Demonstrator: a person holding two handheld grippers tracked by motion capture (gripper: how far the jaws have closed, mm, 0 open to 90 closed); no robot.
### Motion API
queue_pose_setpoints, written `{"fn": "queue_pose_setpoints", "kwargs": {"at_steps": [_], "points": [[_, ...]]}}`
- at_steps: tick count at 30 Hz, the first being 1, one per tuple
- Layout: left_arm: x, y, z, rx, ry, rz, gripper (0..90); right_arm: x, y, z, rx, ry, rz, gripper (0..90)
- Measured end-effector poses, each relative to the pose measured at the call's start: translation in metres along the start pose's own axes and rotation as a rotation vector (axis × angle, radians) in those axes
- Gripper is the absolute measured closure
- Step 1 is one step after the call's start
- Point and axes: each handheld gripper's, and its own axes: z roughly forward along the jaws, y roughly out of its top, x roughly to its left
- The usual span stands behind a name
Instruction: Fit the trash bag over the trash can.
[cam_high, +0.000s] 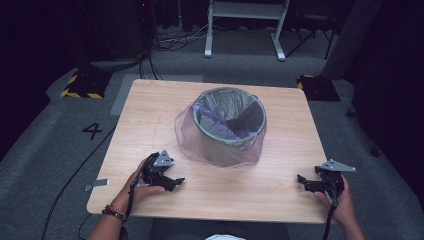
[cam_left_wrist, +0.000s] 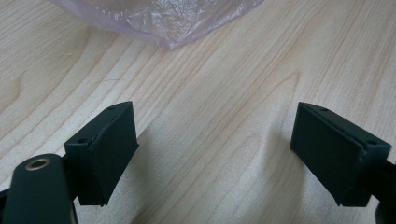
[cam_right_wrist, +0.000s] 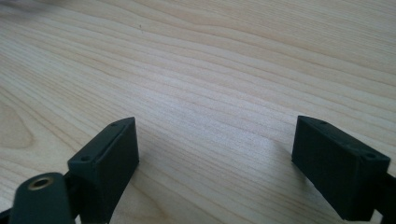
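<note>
so there's a small grey bin (cam_high: 231, 120) sitting about mid tabletop (cam_high: 150, 120), a bit toward the far side, with a thin purple see-through bag (cam_high: 187, 137) draped over it. the bag lines the inside and hangs down around the outside, pooling on the wood at the base. the left gripper (cam_high: 172, 181) is resting near the front edge on the left, pointing in toward the bin, close to the bag's hem but not touching it. its jaws are spread wide with nothing but bare wood between them, and in the left gripper view the crinkly edge of the bag (cam_left_wrist: 159, 21) sits just ahead of them. the right gripper (cam_high: 306, 182) is near the front right corner, well apart from the bin, jaws also wide apart and holding nothing, just wood grain (cam_right_wrist: 210, 70) in front.
</note>
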Motion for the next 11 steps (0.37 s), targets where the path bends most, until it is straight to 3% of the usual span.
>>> {"fn": "queue_pose_setpoints", "kwargs": {"at_steps": [11], "points": [[0.0008, 0.001, 0.0008, 0.004, 0.002, -0.003, 14.2, 0.0, 0.0, 0.0, 0.0, -0.001, -0.001, 14.8]]}}
